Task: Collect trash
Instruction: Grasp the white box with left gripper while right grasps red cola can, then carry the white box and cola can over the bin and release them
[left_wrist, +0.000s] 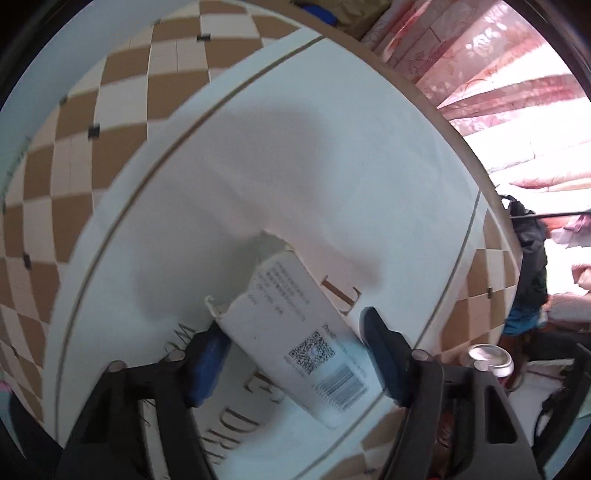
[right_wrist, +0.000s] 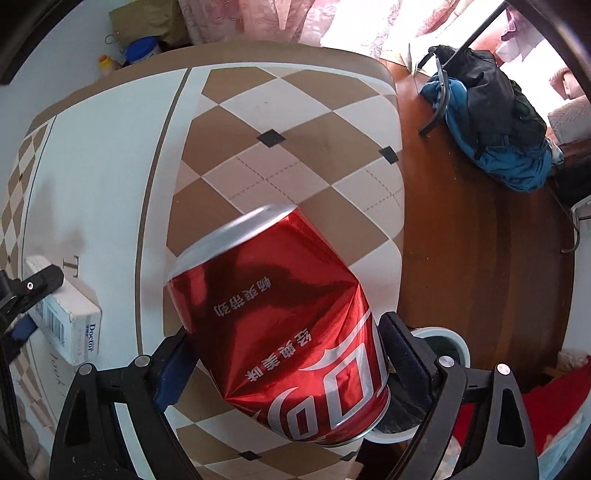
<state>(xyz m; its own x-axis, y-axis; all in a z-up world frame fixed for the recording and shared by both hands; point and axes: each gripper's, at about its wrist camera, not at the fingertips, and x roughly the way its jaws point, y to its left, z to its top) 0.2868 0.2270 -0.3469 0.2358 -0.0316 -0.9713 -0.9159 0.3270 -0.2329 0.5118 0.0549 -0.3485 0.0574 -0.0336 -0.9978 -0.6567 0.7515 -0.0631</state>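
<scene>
Fingers of the right gripper (right_wrist: 284, 362) clamp a dented red soda can (right_wrist: 284, 332), held tilted above a checkered brown-and-white tabletop (right_wrist: 280, 122). Left gripper (left_wrist: 291, 354) fingers close on a small white torn-ended carton (left_wrist: 295, 332), over the tabletop's white printed part.

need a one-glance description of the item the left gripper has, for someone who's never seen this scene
Start at the table with the brown-and-cream diamond cloth and find its plain white band. Over that band the left gripper holds a small white carton between its blue pads. Unlike the dented red can in the right gripper, it is a flat box with a QR code, a barcode and a torn-open end.
</scene>
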